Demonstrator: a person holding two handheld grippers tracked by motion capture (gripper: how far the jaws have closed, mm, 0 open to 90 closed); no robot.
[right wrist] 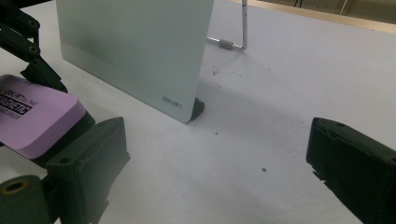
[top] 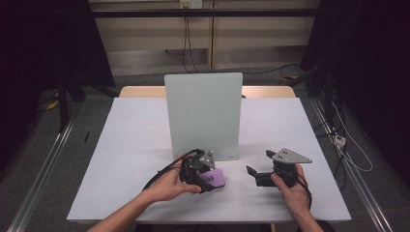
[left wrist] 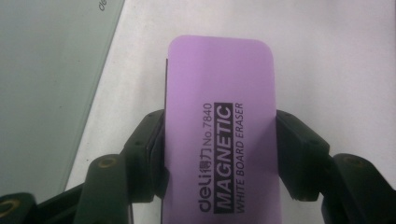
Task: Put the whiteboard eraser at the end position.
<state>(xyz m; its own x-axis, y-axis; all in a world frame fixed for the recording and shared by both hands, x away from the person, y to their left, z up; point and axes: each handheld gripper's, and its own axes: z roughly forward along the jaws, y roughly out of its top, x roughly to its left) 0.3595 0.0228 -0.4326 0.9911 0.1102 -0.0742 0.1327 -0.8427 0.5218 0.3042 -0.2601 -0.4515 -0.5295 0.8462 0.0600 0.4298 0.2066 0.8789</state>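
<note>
A tall, pale grey-green board with rounded corners [top: 203, 115] stands upright in the middle of the white table [top: 130, 145], and everything else sits close to its front bottom edge. Just in front of the board's lower left part, the left gripper [top: 209, 180] pinches a flat purple whiteboard eraser [left wrist: 219, 135] with black words on it, one black jaw pressed on each long side, right down by the table top. In front of the board's lower right corner, a little apart from it, the right gripper [top: 257, 168] has its two black jaws spread wide with nothing between them.
</note>
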